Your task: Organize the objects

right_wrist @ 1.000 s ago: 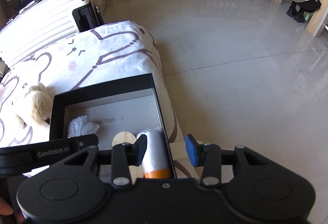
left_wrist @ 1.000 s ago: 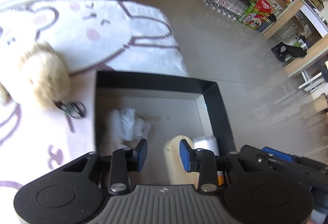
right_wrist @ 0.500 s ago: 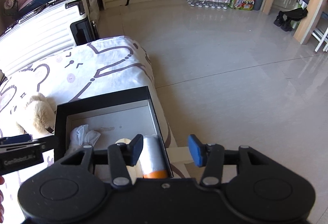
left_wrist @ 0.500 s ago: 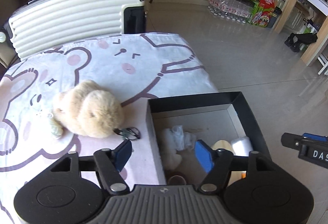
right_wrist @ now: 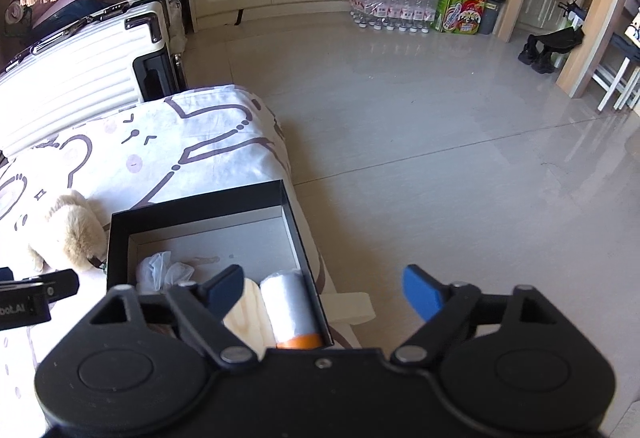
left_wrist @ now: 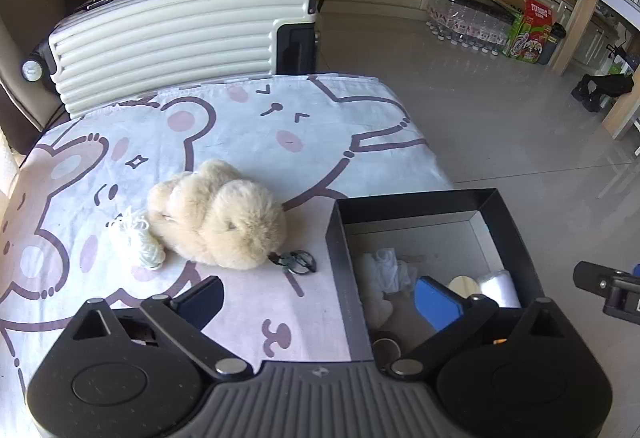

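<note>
Already in the box: the black box (left_wrist: 412,205) sits at the right edge of the bench (left_wrist: 248,125), on its cartoon-print cover. It holds a crumpled clear plastic wrap (left_wrist: 386,266), a pale wooden piece (right_wrist: 248,308), and a plastic-wrapped roll with an orange end (right_wrist: 292,308).
Left outside: a cream plush toy (left_wrist: 218,215) lies on the cover just left of the box, a small white string bundle (left_wrist: 134,242) touching its left side, and a dark metal clip or ring (left_wrist: 296,262) between the toy and the box wall.
Progress, as a judgement: roughly halfway. Three items are boxed and three appear to remain.
Left gripper (left_wrist: 318,302): its fingers are spread wide and hold nothing. One is over the cover, the other over the box interior, and it faces the plush toy.
Right gripper (right_wrist: 324,290): its fingers are wide apart and empty. It hangs over the near right corner of the box, one finger past the bench edge.
Only the left view shows: the string bundle, the clip, and the whole plush toy.
Only the right view shows: the roll's orange end, the full length of the wooden piece, and the bare floor (right_wrist: 440,141) beside the bench.
Background: a white suitcase (left_wrist: 180,33) stands behind the bench.
</note>
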`<state>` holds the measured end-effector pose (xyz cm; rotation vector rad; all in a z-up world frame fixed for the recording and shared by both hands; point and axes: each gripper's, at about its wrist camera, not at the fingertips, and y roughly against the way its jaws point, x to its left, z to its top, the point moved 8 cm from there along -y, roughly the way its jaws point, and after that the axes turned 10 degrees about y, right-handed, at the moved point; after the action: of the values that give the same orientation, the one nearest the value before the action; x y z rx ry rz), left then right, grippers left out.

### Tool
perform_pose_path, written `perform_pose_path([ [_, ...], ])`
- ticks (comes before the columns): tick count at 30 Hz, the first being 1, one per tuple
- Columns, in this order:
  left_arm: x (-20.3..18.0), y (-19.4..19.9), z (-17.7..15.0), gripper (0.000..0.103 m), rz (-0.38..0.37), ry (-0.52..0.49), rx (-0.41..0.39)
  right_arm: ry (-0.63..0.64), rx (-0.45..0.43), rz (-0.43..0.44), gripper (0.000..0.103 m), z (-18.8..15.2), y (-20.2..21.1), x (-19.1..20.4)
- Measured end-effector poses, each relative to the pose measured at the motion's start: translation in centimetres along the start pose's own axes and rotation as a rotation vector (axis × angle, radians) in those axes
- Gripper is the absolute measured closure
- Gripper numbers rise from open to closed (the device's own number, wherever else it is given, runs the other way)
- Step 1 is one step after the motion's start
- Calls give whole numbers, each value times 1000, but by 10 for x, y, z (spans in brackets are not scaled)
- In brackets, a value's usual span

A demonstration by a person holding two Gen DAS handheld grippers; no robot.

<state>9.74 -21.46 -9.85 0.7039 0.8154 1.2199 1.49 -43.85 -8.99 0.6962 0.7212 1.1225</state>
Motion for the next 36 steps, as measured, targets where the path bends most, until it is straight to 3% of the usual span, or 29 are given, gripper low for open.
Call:
perform_pose_path([
  [5, 8, -1, -1, 0, 19, 1, 4, -5, 5, -13, 0, -2, -1, -2],
  [23, 16, 2, -1, 0, 3, 8, 2, -14, 14, -35, 0, -7, 0, -6],
  [36, 63, 12, 6, 0, 47, 56, -22, 26, -12, 13, 0, 7, 0, 35],
])
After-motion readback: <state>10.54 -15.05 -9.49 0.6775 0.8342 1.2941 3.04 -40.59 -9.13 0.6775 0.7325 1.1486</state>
